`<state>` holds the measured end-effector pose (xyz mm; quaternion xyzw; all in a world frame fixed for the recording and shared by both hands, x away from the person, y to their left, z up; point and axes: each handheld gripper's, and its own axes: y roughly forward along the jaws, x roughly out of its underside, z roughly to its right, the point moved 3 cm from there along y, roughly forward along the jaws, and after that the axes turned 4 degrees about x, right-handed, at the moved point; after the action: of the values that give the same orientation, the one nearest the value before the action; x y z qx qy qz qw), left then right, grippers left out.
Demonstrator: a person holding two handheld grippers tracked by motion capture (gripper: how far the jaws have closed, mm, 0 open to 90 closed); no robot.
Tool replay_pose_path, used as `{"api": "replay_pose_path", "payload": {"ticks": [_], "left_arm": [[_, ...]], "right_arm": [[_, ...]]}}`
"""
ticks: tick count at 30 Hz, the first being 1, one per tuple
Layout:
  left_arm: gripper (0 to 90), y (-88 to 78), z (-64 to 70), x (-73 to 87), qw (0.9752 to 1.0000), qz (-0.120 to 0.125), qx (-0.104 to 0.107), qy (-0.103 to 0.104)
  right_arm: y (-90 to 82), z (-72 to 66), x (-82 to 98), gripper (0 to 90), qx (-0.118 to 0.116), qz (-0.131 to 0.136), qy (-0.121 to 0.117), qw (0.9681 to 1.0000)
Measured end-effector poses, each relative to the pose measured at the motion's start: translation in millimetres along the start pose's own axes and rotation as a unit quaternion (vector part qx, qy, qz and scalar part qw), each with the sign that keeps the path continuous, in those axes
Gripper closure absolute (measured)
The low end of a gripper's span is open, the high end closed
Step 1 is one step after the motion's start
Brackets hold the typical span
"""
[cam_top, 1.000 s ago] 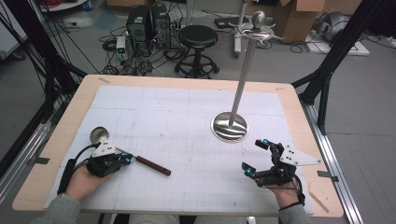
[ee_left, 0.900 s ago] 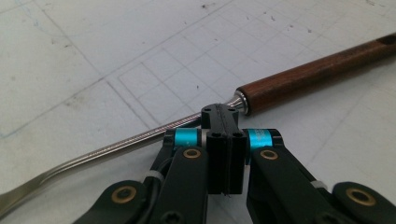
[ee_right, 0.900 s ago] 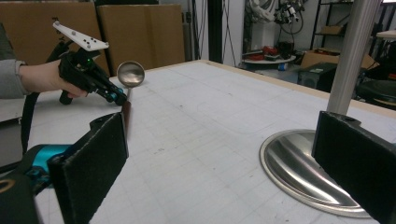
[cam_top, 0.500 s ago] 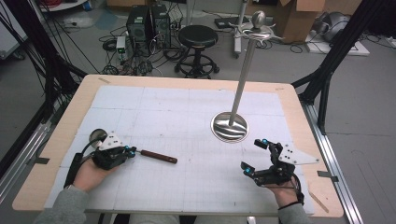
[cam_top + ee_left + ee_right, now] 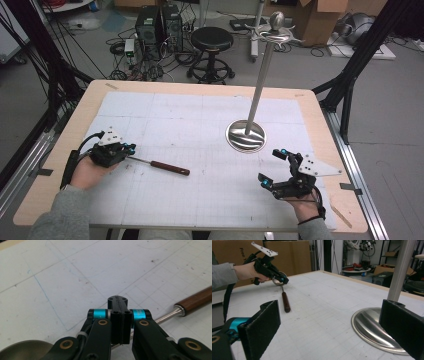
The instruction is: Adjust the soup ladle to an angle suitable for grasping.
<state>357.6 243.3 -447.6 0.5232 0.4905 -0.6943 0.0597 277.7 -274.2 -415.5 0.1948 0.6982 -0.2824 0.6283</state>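
Observation:
A ladle with a metal shaft and a brown wooden handle (image 5: pixel 170 167) lies slanted on the white gridded mat. My left gripper (image 5: pixel 127 150) is shut on the shaft just behind the bowl. In the left gripper view the jaws are pressed together over the shaft (image 5: pixel 165 317), with the bowl (image 5: pixel 22 350) at the lower left and the wooden handle (image 5: pixel 195 301) to the right. In the right gripper view the left gripper (image 5: pixel 283 280) holds the bowl end a little off the mat while the handle (image 5: pixel 285 302) rests on it. My right gripper (image 5: pixel 272 166) stands open with nothing between its jaws, near the stand's base.
A steel utensil stand rises from a round base (image 5: pixel 245 136) right of centre, its pole (image 5: pixel 260 75) ending in hooks at the top. The base (image 5: pixel 372 327) lies just beyond my right gripper (image 5: pixel 332 322). Wooden table edges (image 5: pixel 200 86) frame the mat; a stool and cables are beyond.
My left hand has moved away from the front edge and slightly up, taking the ladle's bowl end with it; the handle has swung along. The right gripper has stayed put.

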Motion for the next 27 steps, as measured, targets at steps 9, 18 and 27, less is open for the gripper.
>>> {"api": "replay_pose_path", "payload": {"ticks": [9, 18, 27], "left_arm": [[89.7, 15.2, -4.7, 6.2, 0.9988, -0.039, -0.009, -0.026], [89.7, 15.1, -5.7, 7.0, 0.999, -0.039, -0.006, -0.021], [89.7, 11.9, -4.1, 8.8, 0.9986, -0.048, -0.011, -0.019]], "right_arm": [[0.3, -0.9, 0.2, 2.9, -0.007, 0.0, 0.003, 1.0], [1.1, -1.5, 0.8, 2.8, -0.01, -0.003, 0.002, 0.9999], [0.4, -1.9, 0.5, 2.8, -0.011, -0.002, 0.004, 0.9999]]}}
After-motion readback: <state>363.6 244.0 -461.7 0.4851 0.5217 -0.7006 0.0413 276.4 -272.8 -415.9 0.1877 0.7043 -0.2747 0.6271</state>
